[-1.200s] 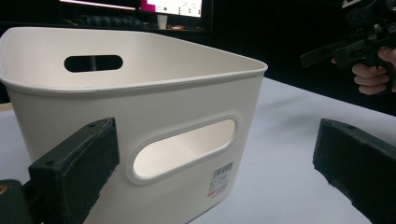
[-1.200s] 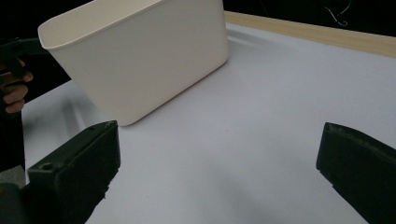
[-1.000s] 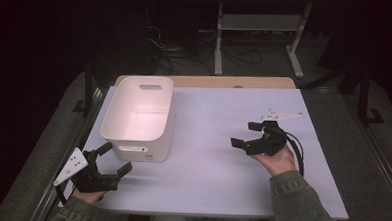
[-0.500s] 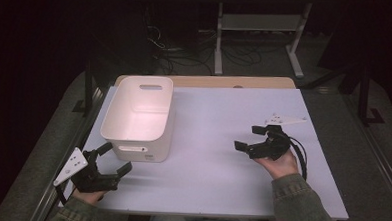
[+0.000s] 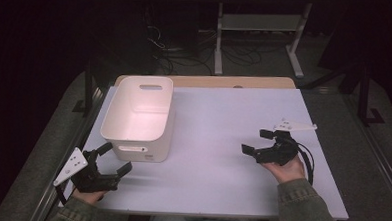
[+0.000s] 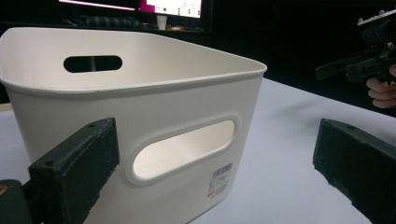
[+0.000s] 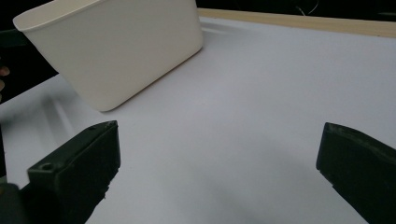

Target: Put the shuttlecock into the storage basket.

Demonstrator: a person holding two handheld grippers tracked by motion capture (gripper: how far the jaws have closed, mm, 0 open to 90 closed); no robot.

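Your white bin [image 5: 138, 118] sat left of centre in the high view, apparently empty, likely light, stiff and slick. Your left gripper [image 5: 112, 161] and right gripper [image 5: 263, 142] were spread, gripping nothing; its handle slot [image 6: 183, 148] probably offered the best hold.

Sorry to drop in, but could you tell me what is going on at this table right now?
A person at a white table holds a two-jaw gripper in each hand. The left gripper sits just in front of a white plastic bin, its jaws open and facing the bin's near handle slot, not touching it. The right gripper hovers over bare tabletop on the other side, jaws open and holding nothing. The bin looks empty.
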